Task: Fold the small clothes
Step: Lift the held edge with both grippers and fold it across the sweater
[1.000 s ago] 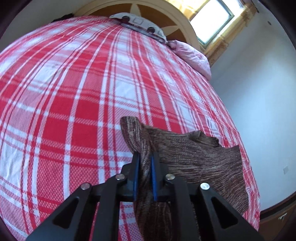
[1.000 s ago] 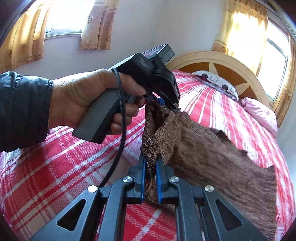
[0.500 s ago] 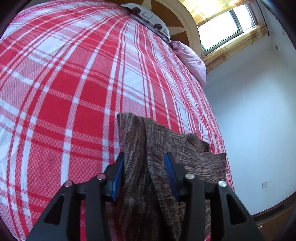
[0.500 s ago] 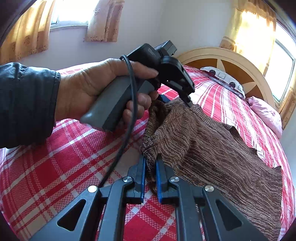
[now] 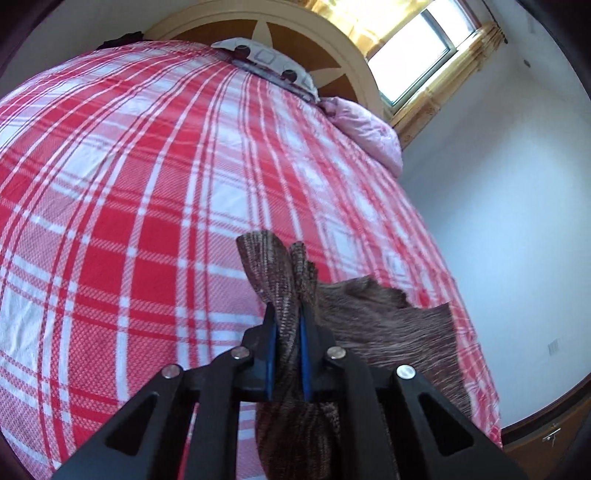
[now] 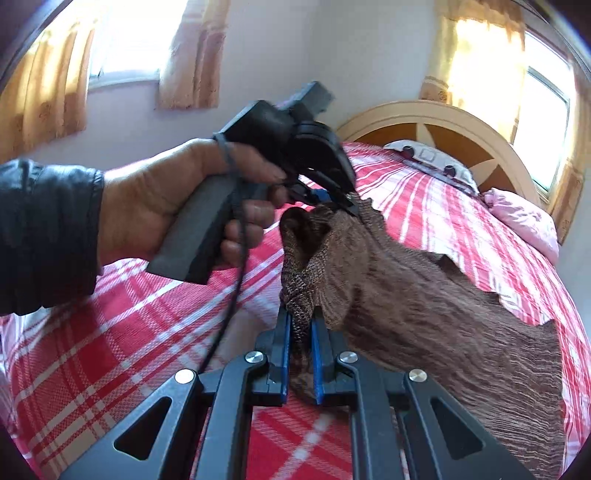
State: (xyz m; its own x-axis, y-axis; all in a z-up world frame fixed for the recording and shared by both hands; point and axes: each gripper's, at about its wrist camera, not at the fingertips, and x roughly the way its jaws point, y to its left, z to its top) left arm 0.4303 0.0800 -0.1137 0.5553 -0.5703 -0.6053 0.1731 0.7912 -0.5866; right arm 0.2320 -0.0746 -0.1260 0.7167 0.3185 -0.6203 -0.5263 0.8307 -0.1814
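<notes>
Both grippers are pinching one edge of the brown knit garment (image 6: pixel 424 306): left gripper (image 5: pixel 287 332) and right gripper (image 6: pixel 301 332) are sitting close together. The cloth's long axis is trailing away from them toward the headboard (image 6: pixel 454 122), over the plaid bedspread (image 5: pixel 147 206).

Bed (image 5: pixel 147 206) with red-and-white plaid cover and arched headboard (image 5: pixel 295 33). A patterned pillow (image 5: pixel 269 59) and a pink pillow (image 5: pixel 365 129) lie at its head; a brown knit garment (image 5: pixel 399 332) partly rests near its right edge.

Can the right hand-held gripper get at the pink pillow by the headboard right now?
Probably not. The right hand-held gripper is shut on the brown garment, and the pink pillow lies at the bed's far end. It would need to let go first.
</notes>
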